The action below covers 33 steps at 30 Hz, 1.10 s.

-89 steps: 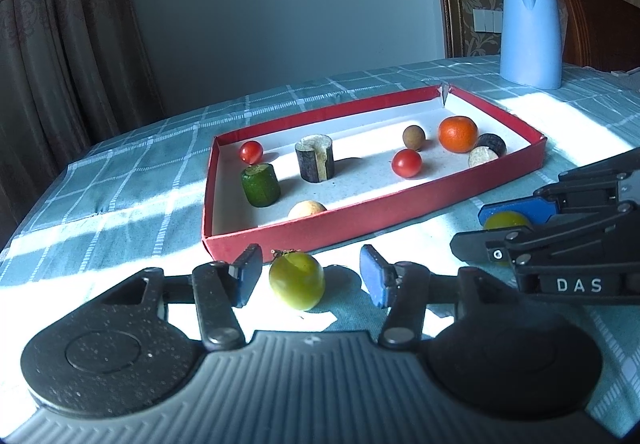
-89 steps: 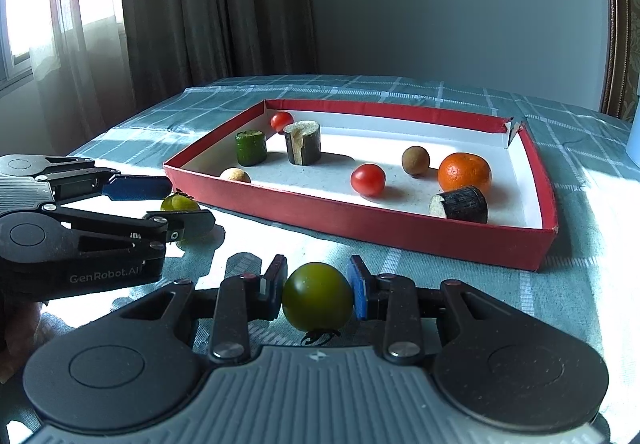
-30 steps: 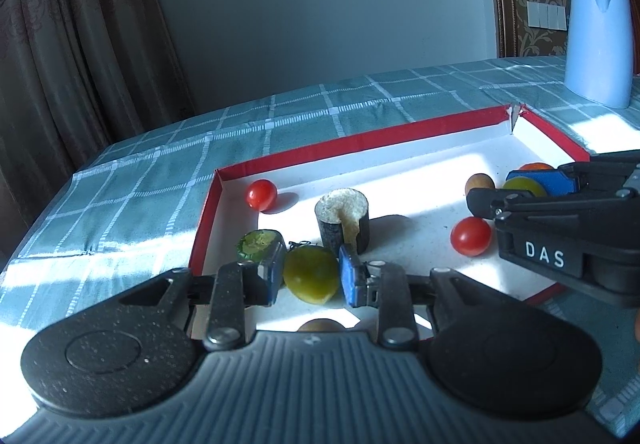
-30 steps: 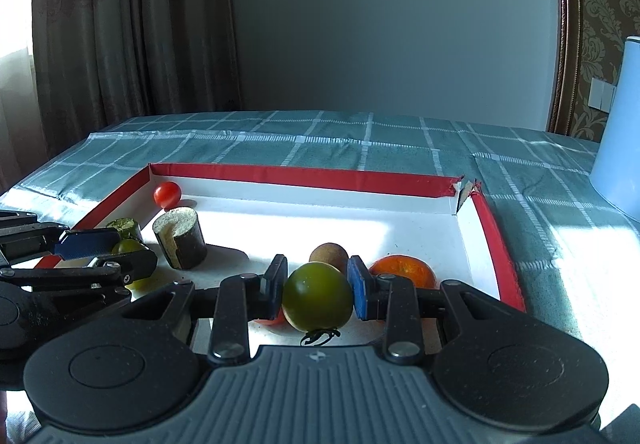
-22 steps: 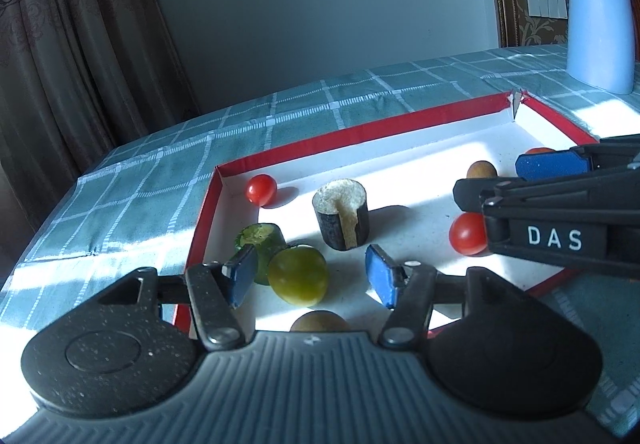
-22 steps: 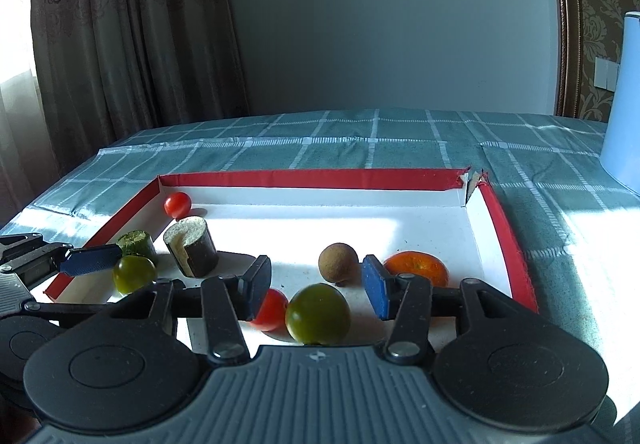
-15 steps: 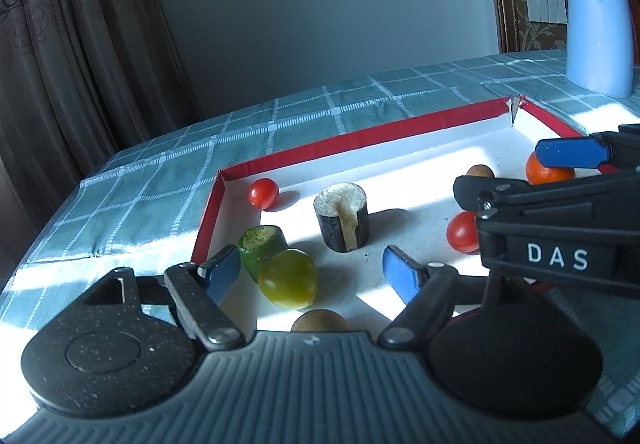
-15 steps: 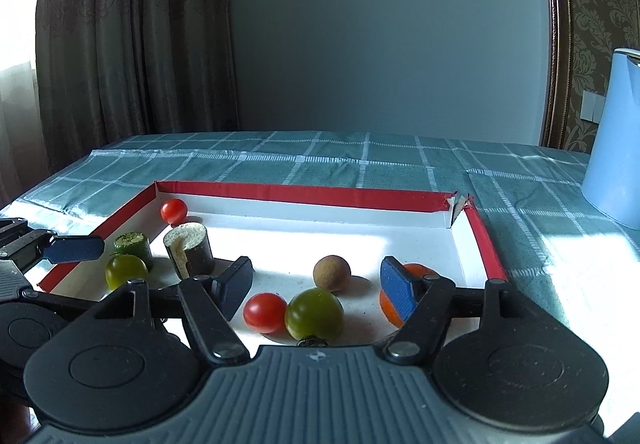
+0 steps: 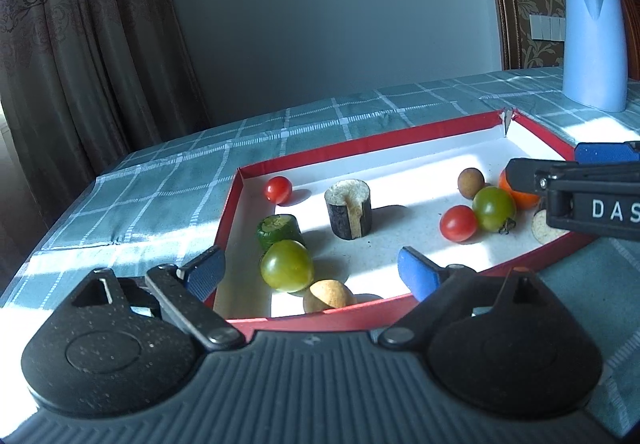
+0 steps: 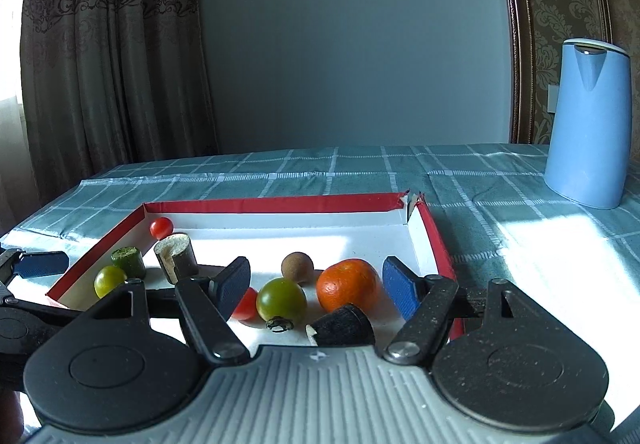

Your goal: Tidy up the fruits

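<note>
A red-rimmed white tray (image 9: 360, 145) (image 10: 272, 203) holds the fruit. My left gripper (image 9: 312, 272) is open and empty over the tray's near edge, just behind a green tomato (image 9: 287, 271) (image 10: 109, 280) that lies in the tray. My right gripper (image 10: 316, 286) (image 9: 576, 167) is open and empty above a second green tomato (image 10: 281, 300) (image 9: 493, 203). Around it lie a red tomato (image 9: 458, 223) (image 10: 246, 304), an orange (image 10: 347, 284) and a brown round fruit (image 10: 297, 266) (image 9: 471, 182).
Also in the tray: a cucumber piece (image 9: 279, 230), an upright dark cut piece (image 9: 349, 208), a second red tomato (image 9: 278, 189), a tan ball (image 9: 328, 296) and a dark wedge (image 10: 342, 326). A blue jug (image 10: 587, 123) stands on the checked tablecloth (image 10: 360, 163) at the far right.
Both grippers let go of their green tomatoes inside the tray, opened wide, and have drawn back and up from them.
</note>
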Motion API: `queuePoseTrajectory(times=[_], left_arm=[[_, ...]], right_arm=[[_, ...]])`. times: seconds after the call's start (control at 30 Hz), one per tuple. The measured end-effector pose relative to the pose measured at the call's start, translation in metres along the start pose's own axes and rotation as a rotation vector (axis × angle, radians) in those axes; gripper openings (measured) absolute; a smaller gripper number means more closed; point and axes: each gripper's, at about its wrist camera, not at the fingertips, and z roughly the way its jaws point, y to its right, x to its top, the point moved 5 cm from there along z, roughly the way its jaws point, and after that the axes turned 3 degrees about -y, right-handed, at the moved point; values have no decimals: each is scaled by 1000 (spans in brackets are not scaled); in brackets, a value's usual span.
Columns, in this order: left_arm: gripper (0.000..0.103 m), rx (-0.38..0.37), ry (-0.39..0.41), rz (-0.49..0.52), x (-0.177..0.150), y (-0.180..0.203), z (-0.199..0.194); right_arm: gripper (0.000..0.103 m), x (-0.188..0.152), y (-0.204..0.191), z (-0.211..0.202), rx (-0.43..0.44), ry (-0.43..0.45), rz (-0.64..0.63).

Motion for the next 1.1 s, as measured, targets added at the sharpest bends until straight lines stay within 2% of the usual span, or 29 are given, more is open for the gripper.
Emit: queuePoseTrajectory(times=[0.07, 0.13, 0.27, 0.57, 0.73, 0.9, 1.03, 1.1], left_arm=[[95, 3, 21, -20, -4, -3, -11], [99, -14, 16, -40, -9, -6, -19], [100, -28, 4, -63, -18, -8, -29], [103, -22, 16, -57, -21, -7, -35], [103, -22, 9, -75, -21, -10, -34], [103, -23, 13, -70, -21, -9, -35], [103, -25, 17, -71, -21, -9, -36], [103, -26, 20, -73, -21, -9, -36]], right_arm=[[78, -3, 5, -7, 0, -11, 32], [78, -8, 8, -12, 2, -26, 47], [78, -20, 8, -22, 14, -51, 39], [81, -31, 16, -46, 31, -31, 95], [81, -40, 12, -38, 33, -101, 79], [81, -43, 6, -37, 38, -115, 52], [86, -51, 2, -24, 50, -221, 38], [87, -50, 2, -28, 52, -196, 45]])
